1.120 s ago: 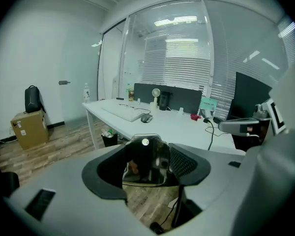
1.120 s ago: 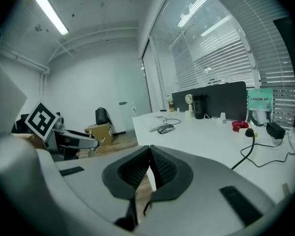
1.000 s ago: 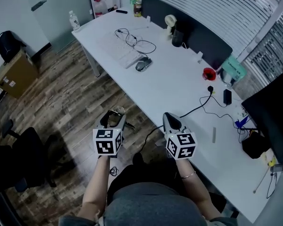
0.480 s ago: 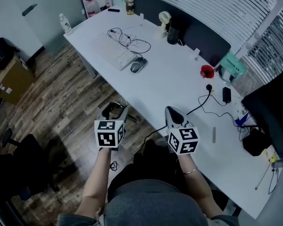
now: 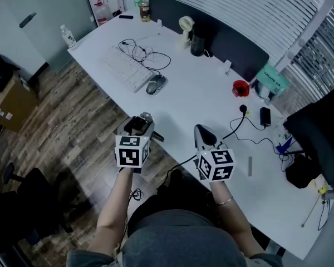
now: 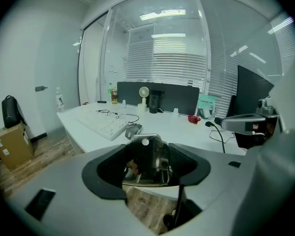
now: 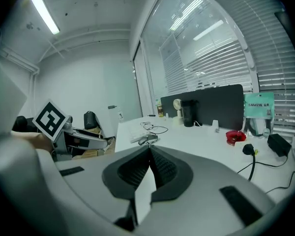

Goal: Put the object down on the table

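1. Nearest to me, the right gripper [image 7: 148,154] has its jaws pressed together with nothing between them. It hangs over the near edge of the table [image 5: 203,96], just beside a black cable [image 5: 234,128]
2. The left gripper [image 5: 139,125] is clamped on the shiny metal object [image 6: 146,162], a dark, mirror-bright piece with a small round rivet near its top. The object stands roughly upright between the two ribbed pads. I can't tell exactly what it is
3. The object is in the air about at the table's near edge, touching nothing but the jaws. The wooden floor [image 5: 72,121] shows underneath, so I judge the set-down has not begun
4. Handling, as I judge it: stiff, smooth metal that won't give under the pads but could slide on them. It looks light enough for one gripper. The hold across its flat sides looks sound. I would keep it, lower until the base meets the tabletop, and only then ease the jaws apart, because a drop would clatter or tip it
5. Just beyond the gripper tip lies a bare white stretch of tabletop, which is the obvious landing spot. Past that sit the mouse [image 5: 155,84] and the keyboard [image 5: 124,68], with a tangle of thin wire [image 5: 142,53] behind them
6. Farthest off, a small fan [image 5: 185,25] and a dark cup [image 5: 197,43] stand by the rear partition, with a red item [image 5: 240,88] to the right — all well apart from where I'm working
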{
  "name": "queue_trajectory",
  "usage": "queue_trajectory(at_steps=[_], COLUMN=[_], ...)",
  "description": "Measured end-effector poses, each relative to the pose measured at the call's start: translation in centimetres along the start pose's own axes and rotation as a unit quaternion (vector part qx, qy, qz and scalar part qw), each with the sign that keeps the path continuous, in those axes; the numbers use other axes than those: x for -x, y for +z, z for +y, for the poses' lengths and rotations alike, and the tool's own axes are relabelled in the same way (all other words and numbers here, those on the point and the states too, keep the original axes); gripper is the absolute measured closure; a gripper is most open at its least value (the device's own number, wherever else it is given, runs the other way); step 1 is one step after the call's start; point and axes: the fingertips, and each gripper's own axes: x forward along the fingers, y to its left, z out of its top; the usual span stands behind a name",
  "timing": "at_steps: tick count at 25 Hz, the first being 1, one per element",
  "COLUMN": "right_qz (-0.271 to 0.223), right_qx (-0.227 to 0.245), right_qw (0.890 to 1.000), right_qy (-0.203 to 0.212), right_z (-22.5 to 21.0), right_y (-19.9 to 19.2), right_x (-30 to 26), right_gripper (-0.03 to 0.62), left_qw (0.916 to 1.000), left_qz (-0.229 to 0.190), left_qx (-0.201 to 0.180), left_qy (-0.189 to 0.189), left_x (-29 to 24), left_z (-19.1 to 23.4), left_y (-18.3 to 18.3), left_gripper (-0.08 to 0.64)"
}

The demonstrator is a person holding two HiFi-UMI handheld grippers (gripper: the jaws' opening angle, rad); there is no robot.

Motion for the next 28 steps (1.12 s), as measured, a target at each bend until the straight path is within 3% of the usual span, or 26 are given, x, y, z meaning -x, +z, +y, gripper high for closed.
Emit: queue_trajectory(at_steps=[28], right_qz=[0.019], right_qx=[-0.04], right_qw=[0.998], right_qy=[-0.035], right_z=[-5.9], right_y=[-1.2], right_x=[-1.3], right_gripper=[0.585], left_qw=[0.9954], left_qz=[0.073], left_qx=[-0.051], left_qy=[-0.035], left_x=[-15.9], left_z=[-3.8], left_y=[3.2], left_gripper=[0.279])
